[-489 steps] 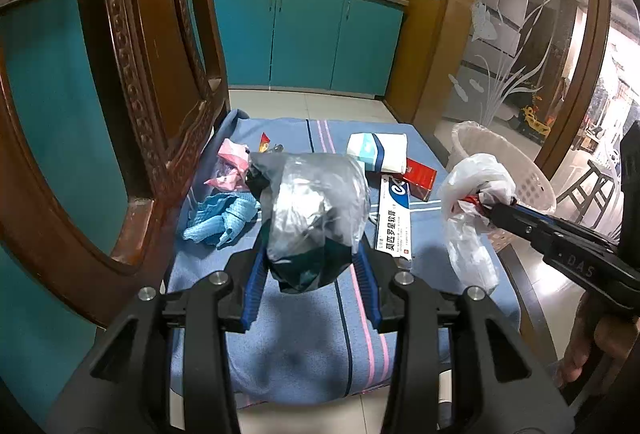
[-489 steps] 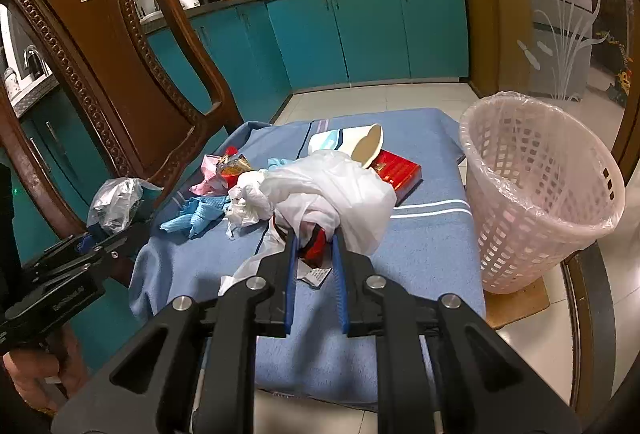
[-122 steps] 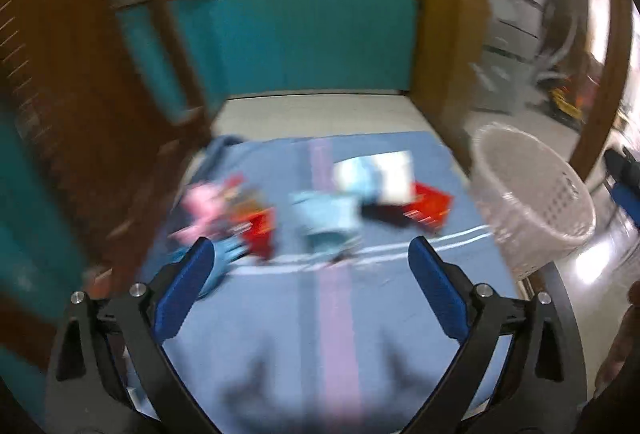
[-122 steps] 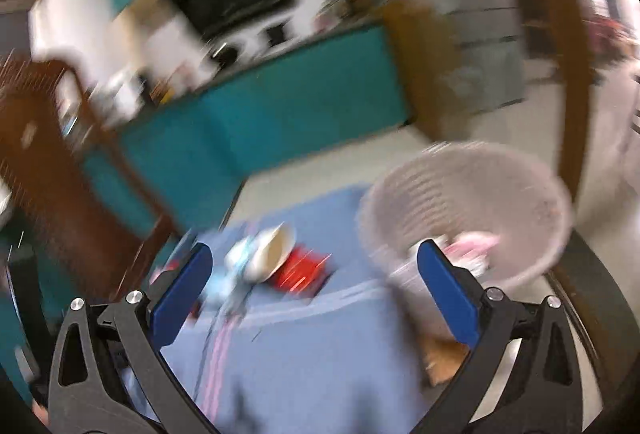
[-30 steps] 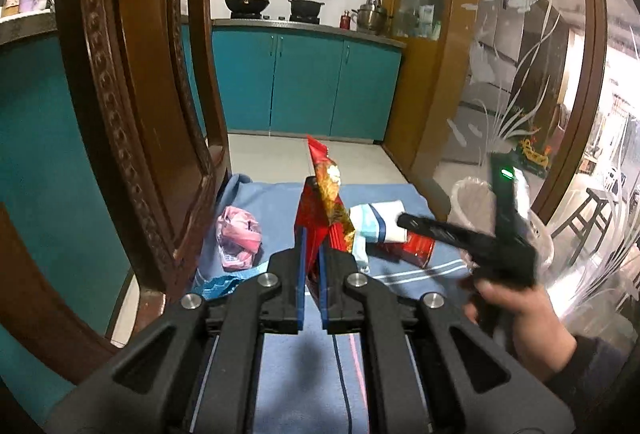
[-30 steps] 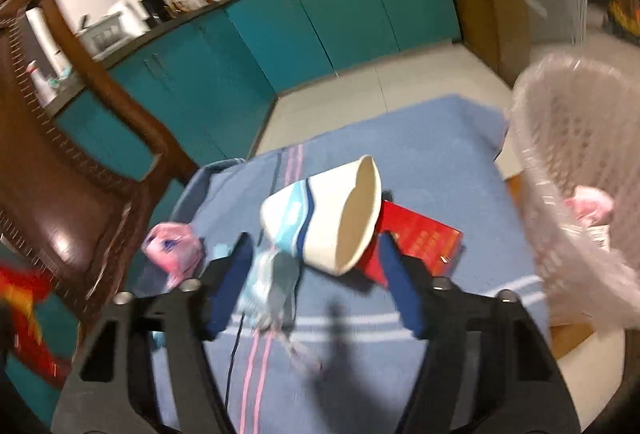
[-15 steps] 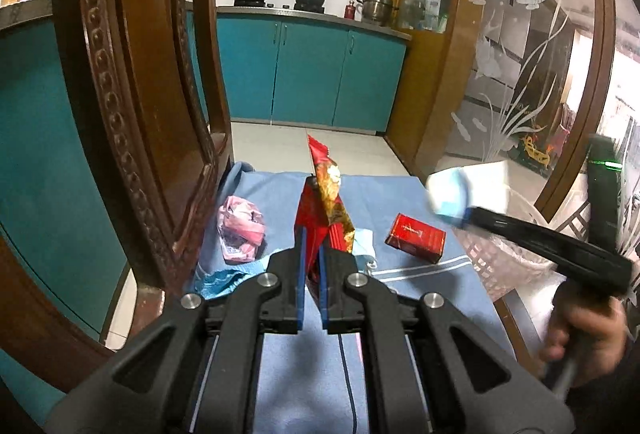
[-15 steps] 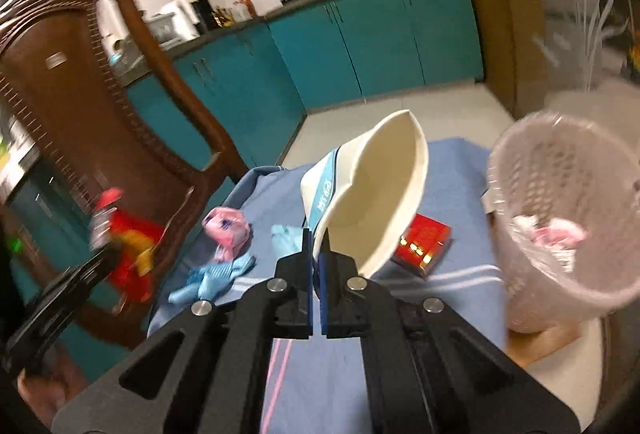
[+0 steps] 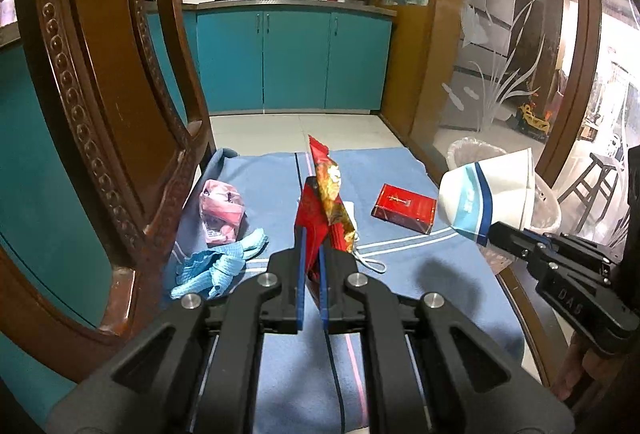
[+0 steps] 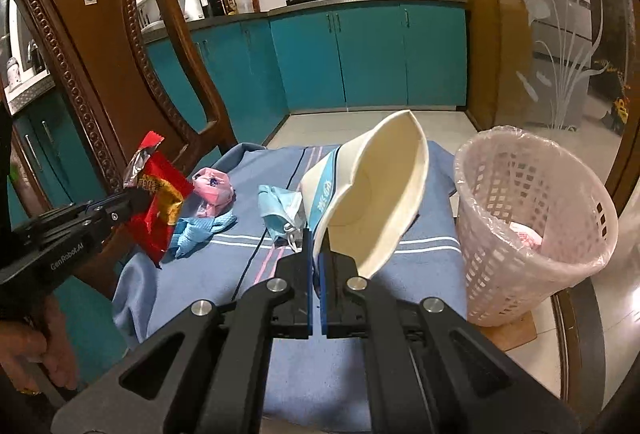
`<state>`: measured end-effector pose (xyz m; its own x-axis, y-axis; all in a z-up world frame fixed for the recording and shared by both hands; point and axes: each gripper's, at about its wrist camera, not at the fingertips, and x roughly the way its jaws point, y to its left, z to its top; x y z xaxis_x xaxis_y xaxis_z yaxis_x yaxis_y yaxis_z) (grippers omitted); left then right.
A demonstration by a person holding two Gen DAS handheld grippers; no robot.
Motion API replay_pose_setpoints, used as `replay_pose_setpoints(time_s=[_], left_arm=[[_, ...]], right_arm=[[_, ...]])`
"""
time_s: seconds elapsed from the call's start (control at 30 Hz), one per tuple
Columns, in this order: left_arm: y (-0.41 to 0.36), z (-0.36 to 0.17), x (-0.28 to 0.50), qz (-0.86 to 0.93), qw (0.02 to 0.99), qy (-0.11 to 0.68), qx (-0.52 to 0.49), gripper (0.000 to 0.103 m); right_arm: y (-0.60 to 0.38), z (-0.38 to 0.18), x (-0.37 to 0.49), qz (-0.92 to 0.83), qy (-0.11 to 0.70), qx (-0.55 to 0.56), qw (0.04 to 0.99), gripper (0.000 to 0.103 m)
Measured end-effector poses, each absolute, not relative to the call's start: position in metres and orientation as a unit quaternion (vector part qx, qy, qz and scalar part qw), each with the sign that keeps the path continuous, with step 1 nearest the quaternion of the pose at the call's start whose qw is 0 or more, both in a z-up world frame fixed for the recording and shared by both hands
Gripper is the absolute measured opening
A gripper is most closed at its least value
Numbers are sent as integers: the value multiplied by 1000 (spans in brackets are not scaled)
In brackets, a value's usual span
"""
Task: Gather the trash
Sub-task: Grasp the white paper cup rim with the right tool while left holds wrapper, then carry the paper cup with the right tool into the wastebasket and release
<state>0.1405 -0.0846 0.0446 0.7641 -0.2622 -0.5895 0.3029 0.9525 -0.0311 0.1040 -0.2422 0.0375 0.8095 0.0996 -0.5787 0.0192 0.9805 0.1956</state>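
Paper cup [image 10: 372, 193], squashed flat at its wall, pinched in right gripper [image 10: 318, 254], held above blue cloth [image 10: 320, 354], left of basket [image 10: 532, 226]. Red snack wrapper [image 9: 324, 201] clamped in left gripper [image 9: 312, 262]. Red box [image 9: 404, 207], pink wrapper [image 9: 220, 209] lie on cloth.

Both grippers clamped, both pitched downward

The left gripper [image 9: 312, 254] pinches a red foil snack wrapper [image 9: 322, 201]; at 3 o'clock, the right gripper [image 10: 318, 254] nips a crushed white paper cup [image 10: 372, 193].
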Motion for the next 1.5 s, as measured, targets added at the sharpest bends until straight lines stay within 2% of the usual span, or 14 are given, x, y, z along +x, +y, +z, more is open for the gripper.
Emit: replay_pose_setpoints(time_s=[1.5], left_arm=[[-85,38,140,-150,933,326,30,7]], right_arm=[[-232,37,107,28,313,82,946,3]])
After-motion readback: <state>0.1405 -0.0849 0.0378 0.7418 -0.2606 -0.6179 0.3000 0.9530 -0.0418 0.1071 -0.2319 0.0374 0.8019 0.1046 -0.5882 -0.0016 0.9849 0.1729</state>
